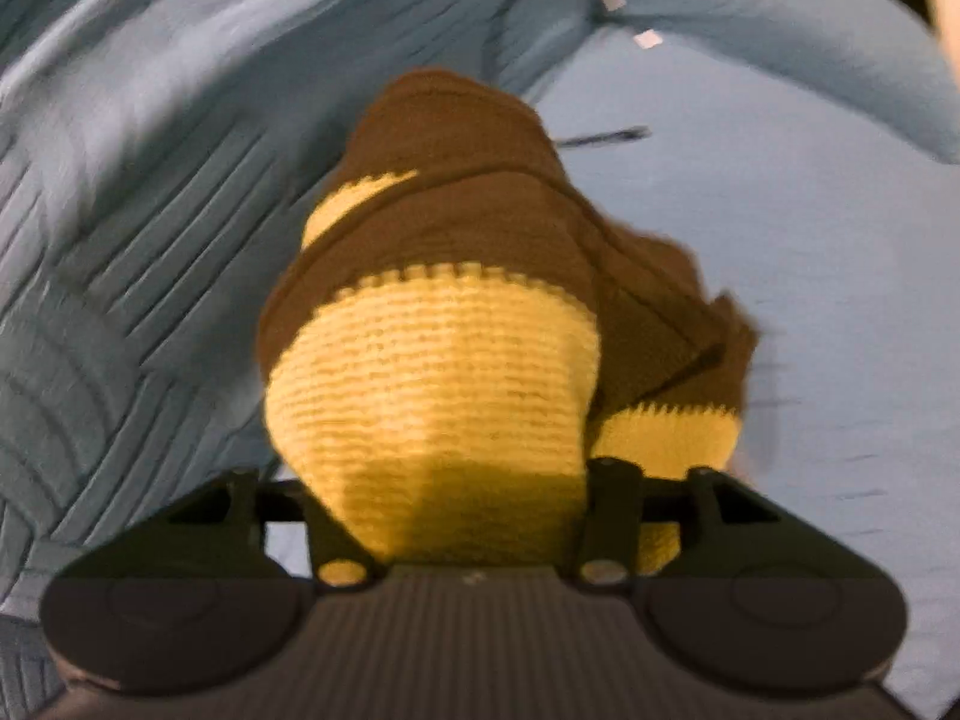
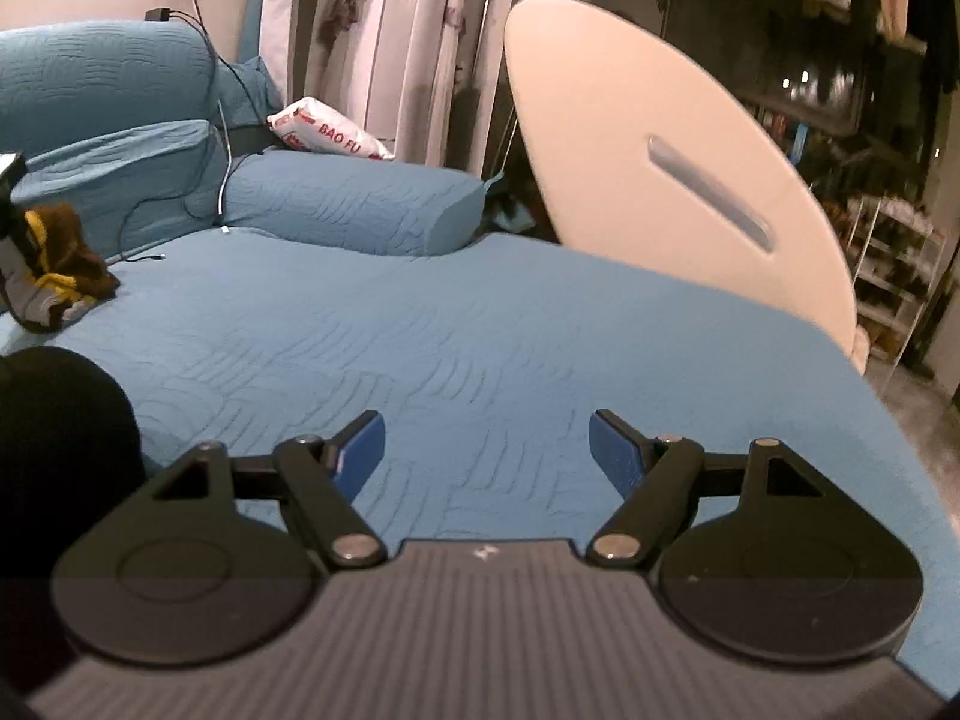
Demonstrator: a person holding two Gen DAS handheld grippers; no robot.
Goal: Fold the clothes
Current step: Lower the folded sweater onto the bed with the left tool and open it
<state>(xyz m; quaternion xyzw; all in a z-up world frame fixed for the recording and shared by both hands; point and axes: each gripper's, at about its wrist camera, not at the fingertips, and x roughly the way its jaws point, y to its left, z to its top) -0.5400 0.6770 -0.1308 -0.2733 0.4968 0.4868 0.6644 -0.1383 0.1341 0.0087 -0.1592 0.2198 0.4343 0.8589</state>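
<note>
A brown and yellow knitted garment (image 1: 456,312) fills the middle of the left wrist view. My left gripper (image 1: 474,480) is shut on its yellow band, and the cloth hides the fingertips. The rest of the garment hangs forward over the blue quilted bed cover (image 1: 780,276). In the right wrist view the same garment (image 2: 60,264) shows at the far left, held in the left gripper above the bed. My right gripper (image 2: 486,444) is open and empty, low over the blue bed cover (image 2: 480,324), with its blue pads (image 2: 612,450) wide apart.
Blue pillows (image 2: 336,204) lie at the bed's head, with cables (image 2: 222,138) and a white bag (image 2: 324,129) near them. A white oval board (image 2: 678,180) leans at the bed's right side. A dark rounded shape (image 2: 54,420) sits at the left edge. Shelves stand far right.
</note>
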